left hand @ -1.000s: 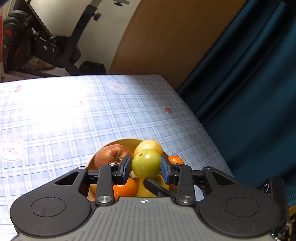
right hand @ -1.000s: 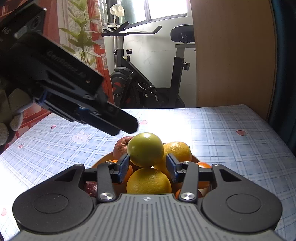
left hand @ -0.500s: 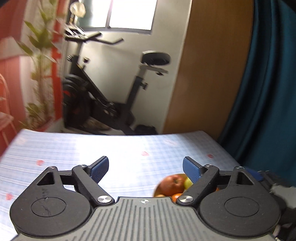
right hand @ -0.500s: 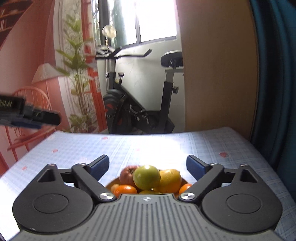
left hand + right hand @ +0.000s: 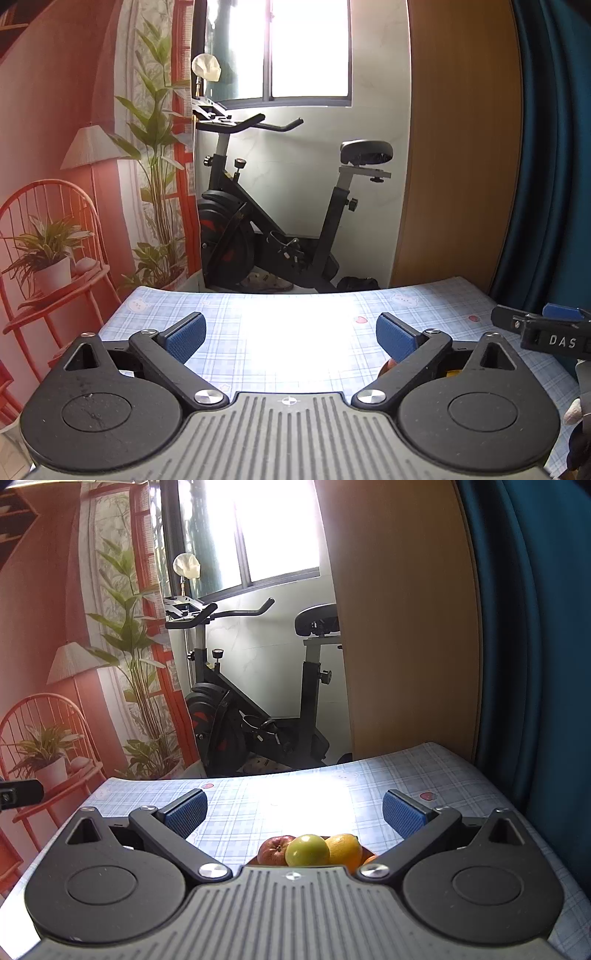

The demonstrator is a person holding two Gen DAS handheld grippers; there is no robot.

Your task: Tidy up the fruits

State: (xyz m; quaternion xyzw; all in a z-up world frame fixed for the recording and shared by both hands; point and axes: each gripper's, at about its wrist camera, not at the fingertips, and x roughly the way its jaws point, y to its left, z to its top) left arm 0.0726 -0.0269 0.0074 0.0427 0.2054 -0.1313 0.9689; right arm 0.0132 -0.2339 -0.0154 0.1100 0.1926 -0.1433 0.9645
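Note:
In the right wrist view a pile of fruit sits low in front of me: a green apple (image 5: pixel 307 850) on top, a red apple (image 5: pixel 274 850) to its left, an orange (image 5: pixel 346 851) to its right. The bowl under them is almost hidden by the gripper body. My right gripper (image 5: pixel 293 814) is open and empty, raised above and behind the fruit. My left gripper (image 5: pixel 291 334) is open and empty over the checked tablecloth (image 5: pixel 295 325). A sliver of red fruit (image 5: pixel 388 367) shows behind its right finger. The right gripper's black body (image 5: pixel 546 334) shows at the right edge.
The table has a light blue checked cloth (image 5: pixel 406 775) with small prints. Beyond its far edge stand an exercise bike (image 5: pixel 280 221), plants (image 5: pixel 155 147), and a red chair (image 5: pixel 48 236). A wooden panel (image 5: pixel 399 620) and a dark teal curtain (image 5: pixel 535 627) are at the right.
Both grippers have opened and pulled back and up from the bowl. The green apple, held between the left gripper's fingers a second ago, now rests on top of the fruit pile.

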